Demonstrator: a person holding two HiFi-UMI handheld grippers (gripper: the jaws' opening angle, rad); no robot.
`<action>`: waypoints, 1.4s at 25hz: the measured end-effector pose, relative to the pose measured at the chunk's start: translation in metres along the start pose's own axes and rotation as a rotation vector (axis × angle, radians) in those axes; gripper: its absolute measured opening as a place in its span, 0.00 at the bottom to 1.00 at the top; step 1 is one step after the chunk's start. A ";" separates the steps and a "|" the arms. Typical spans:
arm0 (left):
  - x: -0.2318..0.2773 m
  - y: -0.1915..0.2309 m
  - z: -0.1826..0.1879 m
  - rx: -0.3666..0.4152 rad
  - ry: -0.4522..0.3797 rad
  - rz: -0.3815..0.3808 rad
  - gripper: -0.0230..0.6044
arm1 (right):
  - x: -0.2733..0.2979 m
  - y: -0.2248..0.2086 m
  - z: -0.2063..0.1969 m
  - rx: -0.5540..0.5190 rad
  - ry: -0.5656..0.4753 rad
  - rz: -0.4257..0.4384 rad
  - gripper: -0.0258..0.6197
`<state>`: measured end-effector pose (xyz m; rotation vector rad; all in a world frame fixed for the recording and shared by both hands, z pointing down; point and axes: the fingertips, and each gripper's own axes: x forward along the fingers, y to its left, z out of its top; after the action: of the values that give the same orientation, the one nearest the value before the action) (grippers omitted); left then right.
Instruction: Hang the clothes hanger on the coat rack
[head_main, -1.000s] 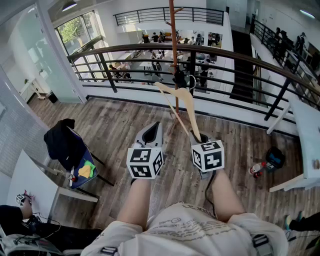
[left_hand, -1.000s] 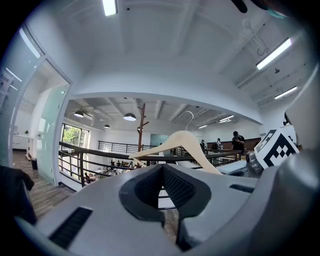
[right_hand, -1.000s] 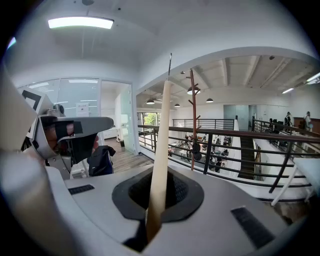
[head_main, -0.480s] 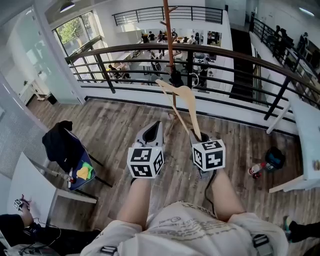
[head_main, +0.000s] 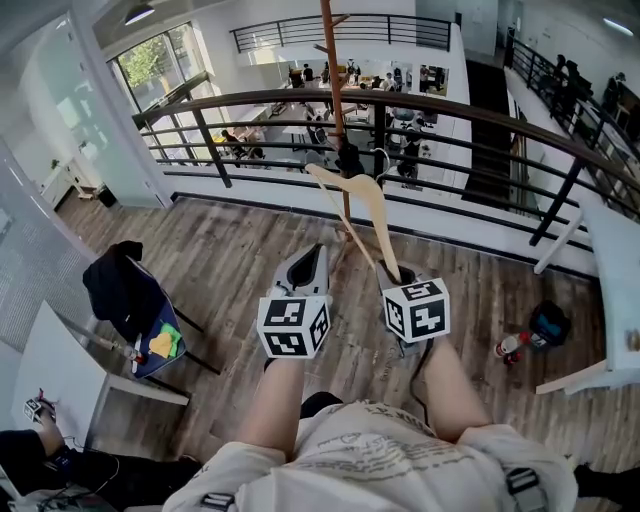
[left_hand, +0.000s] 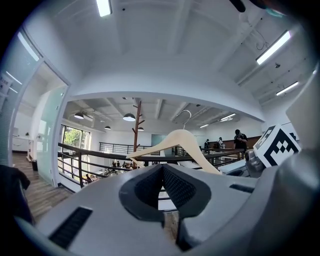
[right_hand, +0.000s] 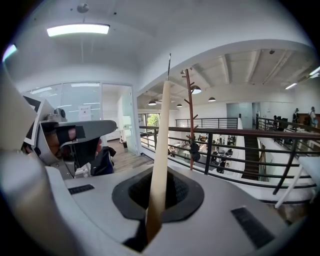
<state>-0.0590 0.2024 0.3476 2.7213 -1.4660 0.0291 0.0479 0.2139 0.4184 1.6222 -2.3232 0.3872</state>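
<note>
Wooden clothes hanger (head_main: 368, 205) rises at the centre of the head view, one arm end clamped in the right hand-held gripper (head_main: 397, 272). Its hook is near the coat rack (head_main: 329, 60) pole, not yet on a peg. The left hand-held gripper (head_main: 312, 256) sits alongside. A dark item (head_main: 347, 158) on the pole and the railing (head_main: 470, 108) crowd the approach.

Left gripper view: jaws pressed together, empty.

Right gripper view: jaws clenched on the hanger arm.

Recommended: raise the hook above a free peg, prevent the hanger twisting, lower it, then release.
</note>
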 end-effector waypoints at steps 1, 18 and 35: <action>0.003 -0.001 0.000 0.002 0.002 -0.001 0.05 | 0.002 -0.001 -0.001 -0.002 0.006 0.004 0.04; 0.091 0.028 -0.008 -0.023 -0.020 -0.012 0.05 | 0.075 -0.046 0.014 -0.017 0.021 0.021 0.04; 0.284 0.140 0.011 -0.027 -0.022 -0.053 0.05 | 0.258 -0.123 0.092 -0.028 0.045 0.014 0.04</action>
<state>-0.0200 -0.1120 0.3528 2.7459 -1.3884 -0.0225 0.0713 -0.0845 0.4373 1.5687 -2.2982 0.3888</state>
